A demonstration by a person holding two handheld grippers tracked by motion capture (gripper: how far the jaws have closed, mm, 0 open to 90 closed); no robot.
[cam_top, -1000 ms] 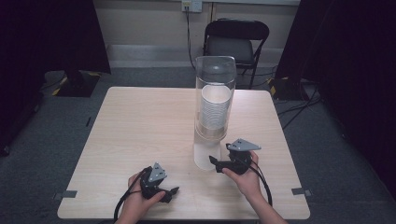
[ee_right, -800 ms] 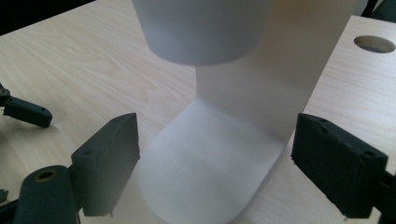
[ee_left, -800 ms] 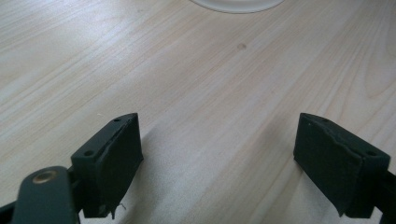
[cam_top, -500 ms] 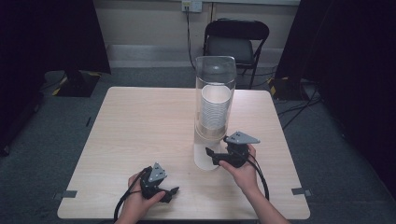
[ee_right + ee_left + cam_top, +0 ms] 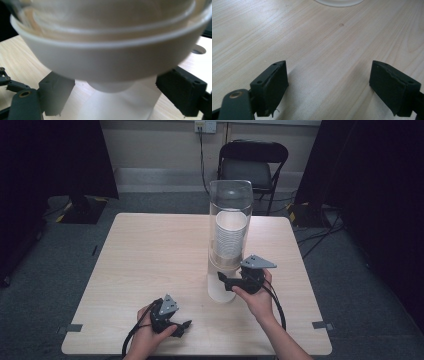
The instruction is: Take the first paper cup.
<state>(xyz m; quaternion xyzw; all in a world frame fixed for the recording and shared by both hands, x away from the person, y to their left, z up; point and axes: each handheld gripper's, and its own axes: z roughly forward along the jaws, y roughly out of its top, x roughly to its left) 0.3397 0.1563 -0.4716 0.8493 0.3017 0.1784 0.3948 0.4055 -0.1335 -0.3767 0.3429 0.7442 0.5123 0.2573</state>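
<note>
Right at the foot of the cup dispenser [image 5: 229,240] is where the action is: the right gripper [image 5: 223,280] is pushed in low against the clear tube, near its white base [image 5: 221,292], on the right-hand half of the bench [image 5: 150,255]. From the right gripper view its jaws stand apart on either side of the bottom cup [image 5: 110,62] poking out under the tube, not pinching it yet as far as I can tell.

What could go wrong, my guess: the dispenser is tall and narrow, so a sideways tug instead of a straight downward pull could rock it or walk it along the bench. Nothing is bracing it, since the left gripper [image 5: 182,325] sits well apart near the front edge, jaws wide open over bare wood with nothing between them. Clamping too hard could also crush the thin cup rim, and clamping too high might catch two cups so a pair comes out stuck together. Too light a squeeze and the pads may just slip off the smooth wall.

Contents: the tube holds a nested stack of white cups [image 5: 231,240] filling roughly its middle stretch, with the top part empty. The lowest cup looks empty too, though its inside is hidden from here.
</note>
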